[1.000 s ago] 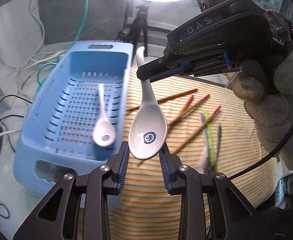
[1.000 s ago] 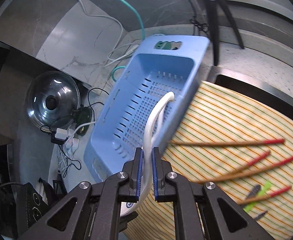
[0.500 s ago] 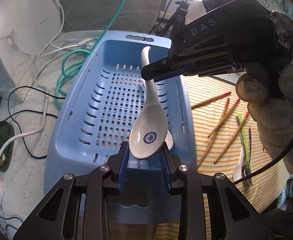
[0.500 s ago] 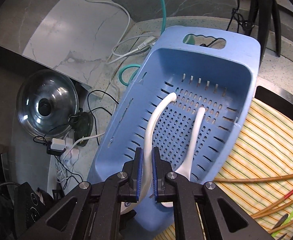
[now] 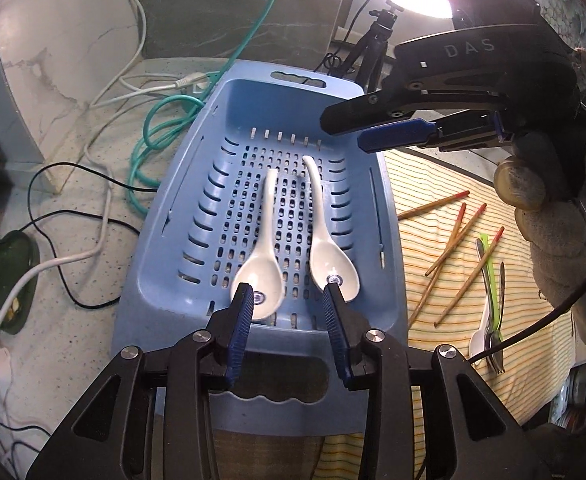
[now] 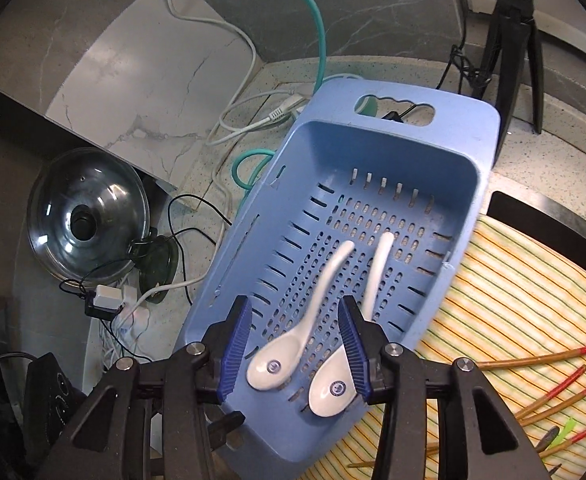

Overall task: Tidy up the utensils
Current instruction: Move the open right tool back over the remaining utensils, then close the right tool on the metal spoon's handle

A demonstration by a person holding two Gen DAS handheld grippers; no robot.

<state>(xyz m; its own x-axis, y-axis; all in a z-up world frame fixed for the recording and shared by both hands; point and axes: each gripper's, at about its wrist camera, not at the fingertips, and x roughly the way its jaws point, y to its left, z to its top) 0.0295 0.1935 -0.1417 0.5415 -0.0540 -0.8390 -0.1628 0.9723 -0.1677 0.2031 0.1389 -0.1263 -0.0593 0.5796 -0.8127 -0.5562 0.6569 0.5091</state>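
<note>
Two white ceramic spoons lie side by side in the blue slotted basket [image 5: 165, 240]: a left spoon [image 5: 263, 252] and a right spoon [image 5: 327, 248]. They show in the right wrist view too, the left spoon [image 6: 293, 344] and the right spoon [image 6: 333, 388], in the basket [image 6: 473, 132]. My left gripper [image 5: 289, 332] is open and empty above the basket's near end. My right gripper [image 6: 295, 356] is open and empty above the spoons; it shows in the left wrist view [image 5: 397, 132] over the basket's far right rim.
Several red-tipped chopsticks [image 5: 453, 236] and a bundle of fork, spoon and green utensil [image 5: 491, 304] lie on the striped mat [image 5: 433, 184] right of the basket. Cables [image 5: 153, 128] lie left of it. A glass pot lid [image 6: 87, 216] and a tripod [image 6: 513, 40] stand nearby.
Both grippers held one white spoon over the basket. Both have opened, and that spoon now lies in the basket to the right of the other one.
</note>
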